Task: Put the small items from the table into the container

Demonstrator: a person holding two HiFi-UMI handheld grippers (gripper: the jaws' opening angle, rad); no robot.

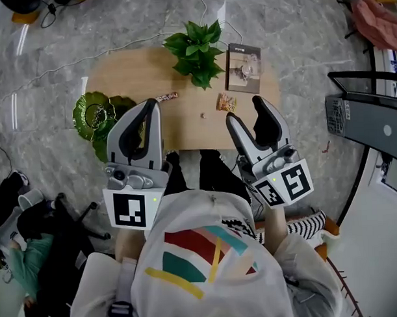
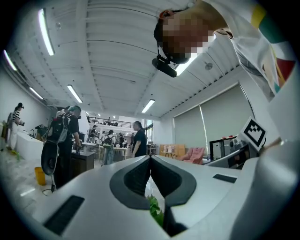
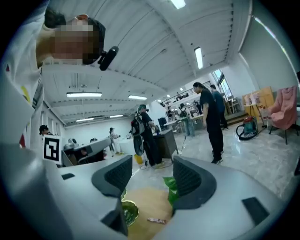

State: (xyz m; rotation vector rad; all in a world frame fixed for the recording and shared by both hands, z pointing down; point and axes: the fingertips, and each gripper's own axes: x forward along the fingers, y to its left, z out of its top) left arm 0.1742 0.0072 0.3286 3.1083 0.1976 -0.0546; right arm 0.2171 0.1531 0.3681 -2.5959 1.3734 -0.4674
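Observation:
Small items lie on the round wooden table (image 1: pixel 117 76): a wrapped candy bar (image 1: pixel 166 96), an orange snack packet (image 1: pixel 226 103) and a tiny piece (image 1: pixel 203 114). A green leaf-shaped glass dish (image 1: pixel 95 115) sits at the table's left edge. My left gripper (image 1: pixel 151 104) is held above the table's near left part, just right of the dish, jaws shut with nothing between them (image 2: pixel 150 159). My right gripper (image 1: pixel 243 110) hovers over the near right part, close to the snack packet, jaws open and empty (image 3: pixel 152 165). The right gripper view looks between its jaws at the dish (image 3: pixel 127 212) and candy bar (image 3: pixel 157 220).
A potted green plant (image 1: pixel 198 49) stands at the table's far side, with a printed card (image 1: pixel 244 67) to its right. A dark chair (image 1: pixel 39 257) is at lower left and a black-framed stand (image 1: pixel 372 116) at right. People stand about the room in both gripper views.

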